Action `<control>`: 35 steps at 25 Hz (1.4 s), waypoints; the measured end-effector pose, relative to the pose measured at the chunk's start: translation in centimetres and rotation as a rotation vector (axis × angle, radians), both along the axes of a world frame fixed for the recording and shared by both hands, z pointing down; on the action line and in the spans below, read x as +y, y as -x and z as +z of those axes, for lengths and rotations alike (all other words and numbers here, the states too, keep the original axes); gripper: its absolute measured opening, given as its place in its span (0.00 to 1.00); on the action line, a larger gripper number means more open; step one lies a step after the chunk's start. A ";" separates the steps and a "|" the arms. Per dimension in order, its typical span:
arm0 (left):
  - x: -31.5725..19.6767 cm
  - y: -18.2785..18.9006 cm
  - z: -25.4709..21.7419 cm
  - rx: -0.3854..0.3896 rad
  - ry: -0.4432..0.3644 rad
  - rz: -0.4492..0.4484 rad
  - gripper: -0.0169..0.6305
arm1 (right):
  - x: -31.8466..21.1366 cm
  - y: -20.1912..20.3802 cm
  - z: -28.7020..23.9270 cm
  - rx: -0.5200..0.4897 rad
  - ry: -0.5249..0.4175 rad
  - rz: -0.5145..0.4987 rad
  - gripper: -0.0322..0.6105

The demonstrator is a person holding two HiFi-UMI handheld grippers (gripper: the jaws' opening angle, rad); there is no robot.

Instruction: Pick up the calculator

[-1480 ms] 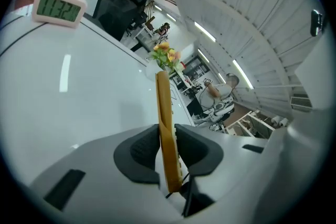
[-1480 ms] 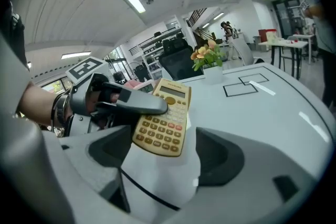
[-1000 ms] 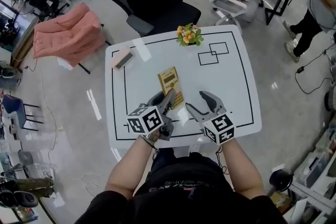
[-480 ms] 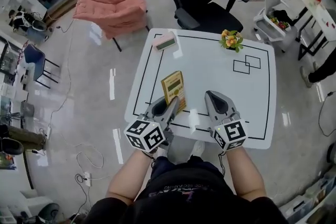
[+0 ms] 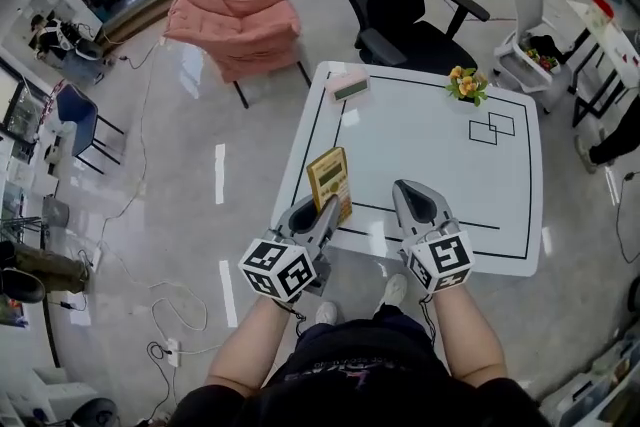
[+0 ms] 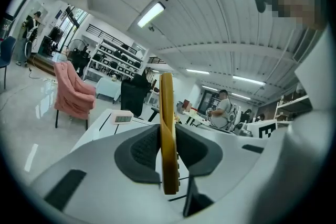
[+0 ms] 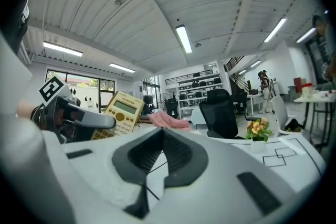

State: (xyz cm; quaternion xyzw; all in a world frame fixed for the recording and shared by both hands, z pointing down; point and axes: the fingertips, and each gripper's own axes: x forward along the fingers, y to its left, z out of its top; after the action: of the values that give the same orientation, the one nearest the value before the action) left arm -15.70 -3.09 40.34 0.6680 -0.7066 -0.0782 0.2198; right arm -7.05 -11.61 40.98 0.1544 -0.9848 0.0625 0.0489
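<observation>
Now the left gripper (image 5: 322, 213) pinches the yellow calculator (image 5: 328, 177) by its lower end. Both pads press against its faces, so the jaws stand only a sliver apart. The calculator is held up over the near left part of the white table (image 5: 430, 165), its display end pointing away from the person. Just beside it, the right gripper (image 5: 410, 190) has its jaws fully together with nothing between them. A small flower pot (image 5: 467, 85) sits near the table's far edge.
</observation>
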 end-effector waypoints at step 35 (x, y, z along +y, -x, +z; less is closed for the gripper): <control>10.9 -7.0 0.0 0.101 -0.091 0.541 0.15 | 17.6 -10.2 -0.8 0.116 -0.063 0.539 0.05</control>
State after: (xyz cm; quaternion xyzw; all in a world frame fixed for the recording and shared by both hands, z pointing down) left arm -8.69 7.76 40.37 0.8368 -0.4865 -0.0815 0.2376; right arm 3.11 6.00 40.21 0.4158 -0.9051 0.0335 0.0821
